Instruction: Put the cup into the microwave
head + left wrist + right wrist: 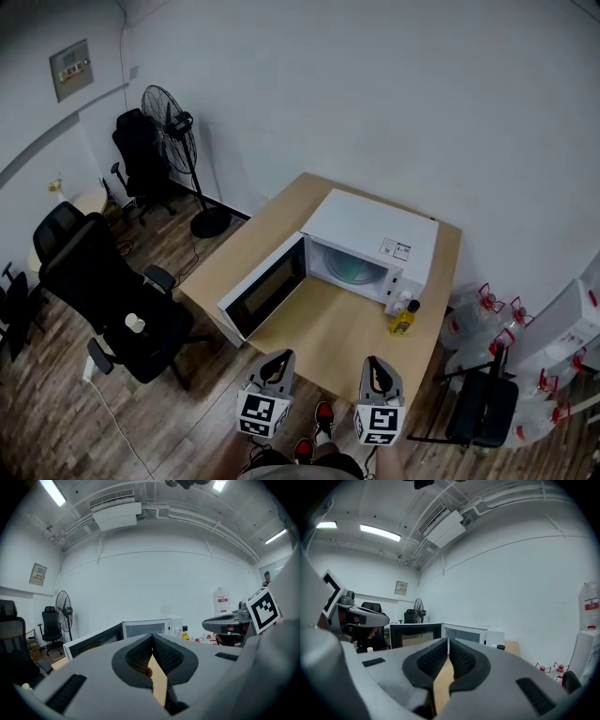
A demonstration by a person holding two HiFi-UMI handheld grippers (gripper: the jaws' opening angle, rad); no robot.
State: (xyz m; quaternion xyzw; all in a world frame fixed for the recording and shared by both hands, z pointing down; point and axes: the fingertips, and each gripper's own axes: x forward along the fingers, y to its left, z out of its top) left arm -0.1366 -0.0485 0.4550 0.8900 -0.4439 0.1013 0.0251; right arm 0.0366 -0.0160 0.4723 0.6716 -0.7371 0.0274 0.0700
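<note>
A white microwave (370, 234) stands on the wooden table (328, 333) with its door (265, 284) swung open to the left; a pale turntable shows inside. A small white cup (136, 323) sits on the seat of a black office chair (112, 291), left of the table. Both grippers hover at the table's near edge, pointing toward the microwave. My left gripper (281, 358) (152, 637) is shut with nothing between its pads. My right gripper (373, 364) (448, 641) is also shut and empty. The right gripper view shows the cup (370, 649) far left, beyond the other gripper.
A yellow bottle (403, 321) stands on the table at the microwave's front right corner. A standing fan (173, 122) and more office chairs are at the back left. Water jugs (487, 319) and a black chair (483, 408) crowd the floor on the right.
</note>
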